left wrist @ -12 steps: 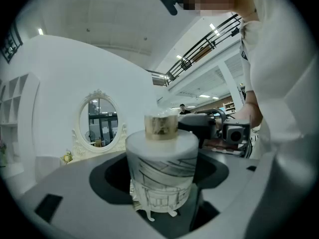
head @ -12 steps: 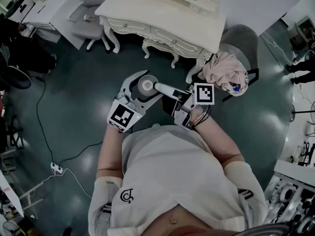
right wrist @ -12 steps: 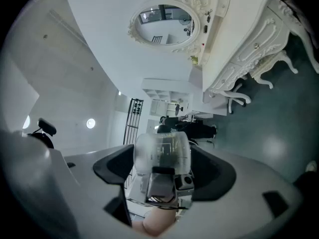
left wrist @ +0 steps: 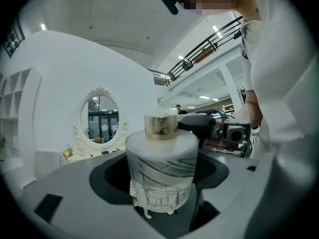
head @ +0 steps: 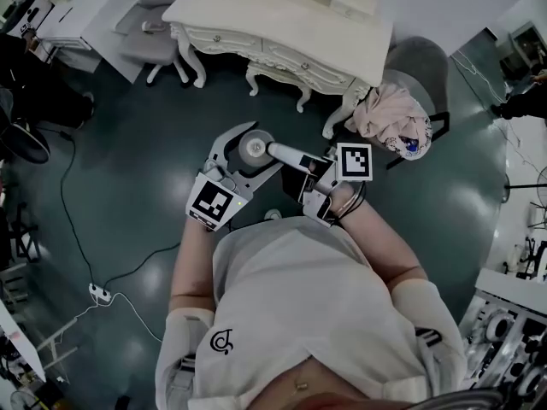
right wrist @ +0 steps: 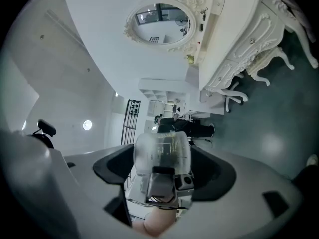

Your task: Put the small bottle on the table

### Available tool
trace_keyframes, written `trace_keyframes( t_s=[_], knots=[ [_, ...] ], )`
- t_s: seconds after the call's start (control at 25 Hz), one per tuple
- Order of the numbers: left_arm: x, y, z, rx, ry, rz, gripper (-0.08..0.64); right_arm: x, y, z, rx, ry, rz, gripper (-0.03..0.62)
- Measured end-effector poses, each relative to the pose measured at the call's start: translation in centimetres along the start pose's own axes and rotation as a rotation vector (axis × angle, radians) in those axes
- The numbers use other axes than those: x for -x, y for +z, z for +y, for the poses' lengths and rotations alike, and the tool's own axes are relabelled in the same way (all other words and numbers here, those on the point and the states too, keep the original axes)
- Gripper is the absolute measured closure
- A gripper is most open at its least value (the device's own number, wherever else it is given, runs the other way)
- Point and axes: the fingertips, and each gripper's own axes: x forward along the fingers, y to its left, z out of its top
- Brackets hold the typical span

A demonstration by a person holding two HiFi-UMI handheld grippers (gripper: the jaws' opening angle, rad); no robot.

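Note:
The small bottle (head: pixel 255 148), frosted white with a gold cap (left wrist: pixel 160 124), hangs in the air in front of my chest, over the dark floor. My left gripper (head: pixel 259 150) is shut on its body, with a pad against each side in the left gripper view (left wrist: pixel 159 183). My right gripper (head: pixel 275 153) comes in from the right, rolled on its side. Its jaws stand wide, one over the cap and one under the base. The bottle (right wrist: pixel 162 151) fills the gap between them, and no pad visibly presses on it. The white ornate table (head: pixel 282 15) stands farther ahead.
A grey chair (head: pixel 423 67) with a pink cloth (head: pixel 389 118) stands at the table's right end, and an office chair (head: pixel 162 24) at its left. An oval mirror (right wrist: pixel 159 21) is on the table. A cable and power strip (head: pixel 98 293) lie on the floor to the left.

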Motion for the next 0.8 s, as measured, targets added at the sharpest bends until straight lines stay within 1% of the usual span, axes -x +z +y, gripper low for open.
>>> trace_keyframes(
  t_s=[0.24, 0.44, 0.64, 0.8],
  knots=[
    [1.1, -0.9, 1.4, 0.025, 0.014, 0.002, 0.212, -1.7, -0.2, -0.8, -0.003, -0.019, 0.032, 0.23],
    [0.2, -2.1, 3.3, 0.033, 0.038, 0.04, 0.212, -2.8, 1.4, -2.2, -0.047, -0.009, 0.05, 0.23],
    [-2.3, -4.2, 7.0, 0.041, 0.06, 0.078, 0.212, -4.4, 5.2, -4.6, -0.064, 0.001, 0.082, 0.23],
    [-5.6, -5.6, 12.0, 0.038, 0.067, 0.102, 0.212, -6.5, 10.5, -6.6, -0.075, 0.018, 0.094, 0.23]
  ],
)
